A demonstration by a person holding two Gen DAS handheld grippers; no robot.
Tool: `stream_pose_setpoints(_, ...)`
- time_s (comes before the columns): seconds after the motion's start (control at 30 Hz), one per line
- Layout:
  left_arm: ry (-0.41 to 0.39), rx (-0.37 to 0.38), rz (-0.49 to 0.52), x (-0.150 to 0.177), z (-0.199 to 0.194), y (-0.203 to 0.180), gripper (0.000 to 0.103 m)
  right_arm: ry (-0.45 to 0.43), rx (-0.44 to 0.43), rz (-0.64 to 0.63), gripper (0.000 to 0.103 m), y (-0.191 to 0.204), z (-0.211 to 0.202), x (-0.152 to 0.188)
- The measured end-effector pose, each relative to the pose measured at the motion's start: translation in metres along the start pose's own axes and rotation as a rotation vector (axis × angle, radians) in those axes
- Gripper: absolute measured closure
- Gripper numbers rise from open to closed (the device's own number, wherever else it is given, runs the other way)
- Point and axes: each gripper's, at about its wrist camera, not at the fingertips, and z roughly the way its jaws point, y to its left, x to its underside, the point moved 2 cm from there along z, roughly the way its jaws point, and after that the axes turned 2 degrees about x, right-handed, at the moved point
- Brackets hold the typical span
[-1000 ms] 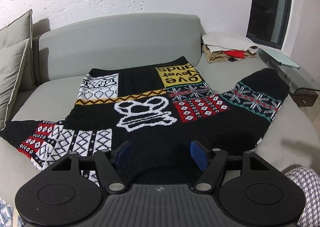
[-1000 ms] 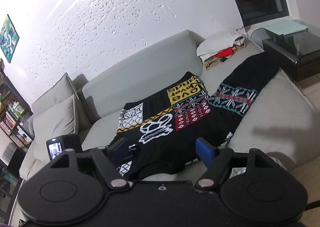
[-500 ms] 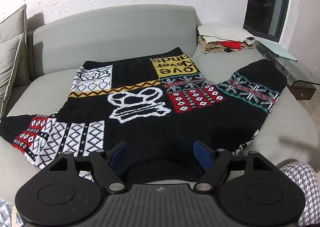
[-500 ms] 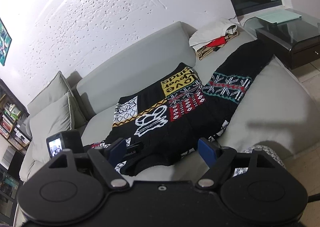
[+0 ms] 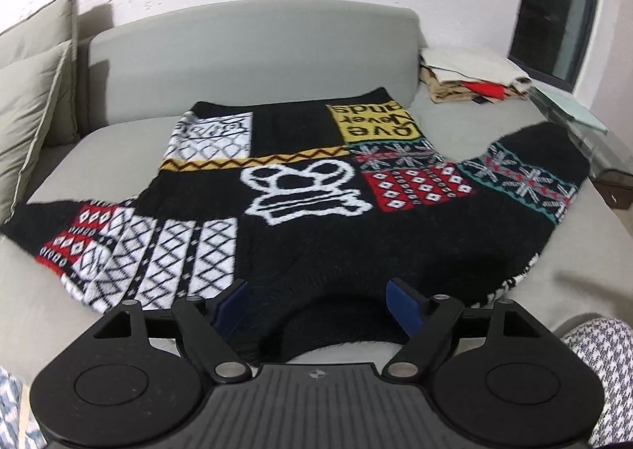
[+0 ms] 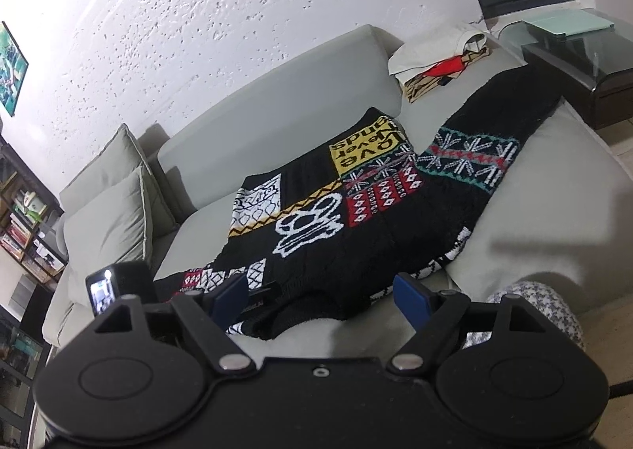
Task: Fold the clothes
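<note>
The patchwork knit sweater (image 5: 316,203) lies spread flat, unfolded, on the grey sofa (image 5: 253,53); folding has not begun. The left gripper (image 5: 316,304) and right gripper (image 6: 320,296) gape wide, empty, near its collar.

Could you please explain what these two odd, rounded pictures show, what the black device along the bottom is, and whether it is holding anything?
There is no robot here. A person holds a two-finger gripper in each hand, and a wide-angle camera on each one looks forward along its fingers, which is why the pictures bulge. One picture comes from the left gripper, the other from the right gripper; the black shape at the bottom is the tool's own body, with blue fingertips. Both stand open and hold nothing. Ahead lies a black patterned sweater spread flat on a grey sofa, collar nearest the cameras, sleeves out to both sides. It is not yet folded. At the sofa's far end sits a small pile of folded clothes, with cushions at the other end.
</note>
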Motion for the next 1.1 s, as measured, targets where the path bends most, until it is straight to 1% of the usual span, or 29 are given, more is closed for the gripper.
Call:
stream_pose_setpoints(0.1,-0.007,-0.013,-0.039,0.011,-0.004,0.015,0.025,0.000,-0.025,0.020,0.023,-0.008,0.019,-0.004)
stream_pose_setpoints(0.17,-0.013,-0.032,-0.058,0.019,-0.006,0.028,0.025,-0.015,-0.019,0.008,0.023,-0.018,0.037,-0.006)
stream_pose_setpoints(0.2,-0.017,-0.047,-0.066,0.023,-0.008,0.035,0.026,-0.024,-0.013,-0.001,0.027,-0.024,0.046,-0.006)
stream_pose_setpoints(0.23,-0.022,-0.061,-0.074,0.027,-0.009,0.042,0.028,-0.032,-0.007,-0.009,0.034,-0.029,0.055,-0.006)
stream_pose_setpoints(0.27,-0.027,-0.072,-0.083,0.030,-0.011,0.050,0.034,-0.035,0.004,-0.017,0.057,-0.034,0.064,-0.006)
stream_pose_setpoints(0.3,-0.031,-0.080,-0.093,0.033,-0.011,0.058,0.047,-0.029,0.020,-0.021,0.083,-0.041,0.076,-0.005)
stream_pose_setpoints(0.33,-0.033,-0.079,-0.097,0.036,-0.010,0.064,0.057,-0.016,0.029,-0.019,0.092,-0.049,0.088,-0.005)
stream_pose_setpoints(0.37,-0.026,-0.079,-0.098,0.037,-0.005,0.069,0.072,-0.004,0.036,-0.018,0.096,-0.058,0.100,-0.005)
stream_pose_setpoints(0.4,-0.019,-0.078,-0.099,0.038,-0.001,0.073,0.075,0.006,0.042,-0.018,0.096,-0.066,0.111,-0.006)
stream_pose_setpoints(0.5,0.016,-0.083,-0.086,0.034,0.021,0.078,0.074,0.064,0.109,-0.012,0.095,-0.086,0.147,-0.011)
stream_pose_setpoints(0.57,0.022,-0.102,-0.055,0.027,0.032,0.075,0.072,0.100,0.116,0.001,0.095,-0.088,0.166,-0.013)
stream_pose_setpoints(0.6,0.015,-0.106,-0.036,0.023,0.037,0.073,0.068,0.111,0.114,-0.006,0.094,-0.084,0.175,-0.014)
stream_pose_setpoints(0.63,0.014,-0.109,-0.021,0.018,0.044,0.072,0.066,0.125,0.108,-0.021,0.094,-0.079,0.182,-0.013)
stream_pose_setpoints(0.7,0.019,-0.105,0.003,0.009,0.059,0.068,0.066,0.160,0.083,-0.058,0.094,-0.064,0.200,-0.008)
stream_pose_setpoints(0.77,0.053,-0.096,0.019,0.006,0.076,0.066,0.066,0.173,0.071,-0.093,0.094,-0.049,0.217,-0.002)
stream_pose_setpoints(0.83,0.147,-0.082,0.026,0.012,0.092,0.062,0.071,0.212,0.099,-0.147,0.094,-0.036,0.235,0.014)
stream_pose_setpoints(0.9,0.134,-0.085,0.042,0.025,0.088,0.059,0.071,0.198,0.135,-0.203,0.094,-0.029,0.235,0.031)
stream_pose_setpoints(0.97,0.121,-0.074,0.025,0.032,0.077,0.062,0.071,0.210,0.140,-0.212,0.094,-0.028,0.223,0.035)
stream_pose_setpoints(1.07,0.117,-0.064,-0.012,0.033,0.058,0.062,0.070,0.230,0.104,-0.149,0.096,-0.040,0.204,0.031)
stream_pose_setpoints(1.1,0.115,-0.064,-0.025,0.032,0.050,0.061,0.068,0.228,0.088,-0.121,0.095,-0.043,0.197,0.028)
